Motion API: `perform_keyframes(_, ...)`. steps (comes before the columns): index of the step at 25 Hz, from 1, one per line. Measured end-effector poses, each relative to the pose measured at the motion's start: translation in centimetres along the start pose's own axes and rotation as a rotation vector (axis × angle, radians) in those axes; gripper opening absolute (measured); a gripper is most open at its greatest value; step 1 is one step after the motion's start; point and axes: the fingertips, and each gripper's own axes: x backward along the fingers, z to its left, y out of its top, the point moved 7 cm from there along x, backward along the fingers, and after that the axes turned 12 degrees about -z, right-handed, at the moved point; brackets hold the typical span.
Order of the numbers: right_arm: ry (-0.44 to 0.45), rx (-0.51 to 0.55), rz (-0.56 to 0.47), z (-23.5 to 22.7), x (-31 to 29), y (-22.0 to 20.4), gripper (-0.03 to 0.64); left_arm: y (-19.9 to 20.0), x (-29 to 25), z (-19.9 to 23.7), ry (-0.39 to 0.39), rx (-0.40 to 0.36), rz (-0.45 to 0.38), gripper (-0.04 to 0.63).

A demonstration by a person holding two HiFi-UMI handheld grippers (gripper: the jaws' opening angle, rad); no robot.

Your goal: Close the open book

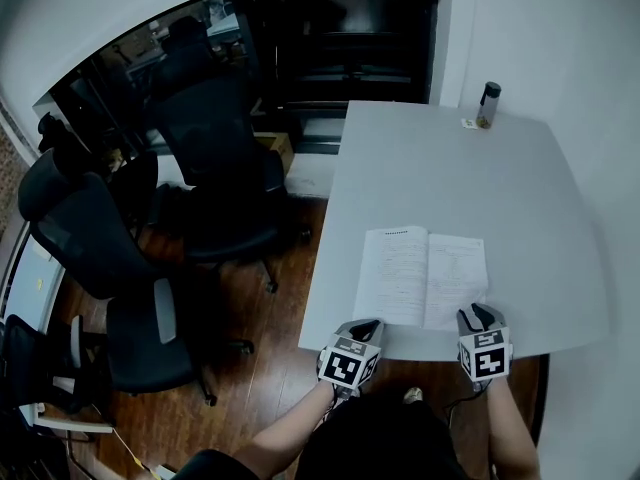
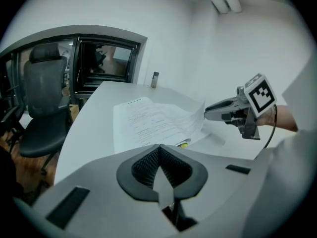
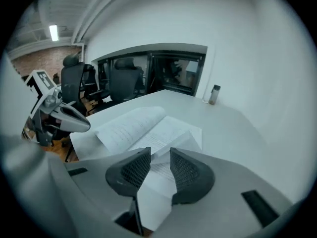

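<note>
While the left tongs (image 2: 159, 148) sit at the near edge of the counter (image 1: 520, 198), their pads are pressed together with nothing between them. Right tongs (image 3: 159, 151): jaws apart. A raised corner of paper shows in the gap, and the pads are not pressing it. Their tip is at the near right corner of the book (image 1: 425, 276). The left tongs are just short of its near left corner.

The book is open, face up, spine pointing away from the person, close to the counter's front edge. Its left page is bowed upward. The right page's outer edge is lifted off the counter beside the right tongs.

A small dark-capped bottle (image 1: 488, 104) stands at the far edge, well apart from the book. Black office chairs (image 1: 210, 168) stand on the wood floor to the left.
</note>
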Motion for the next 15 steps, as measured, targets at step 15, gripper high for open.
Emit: perform_keyframes(15,-0.044,-0.197,-0.058,-4.4,1.5,-0.8,0.004,-1.9,-3.0,-4.1,-0.024,0.087,0.049,0.005)
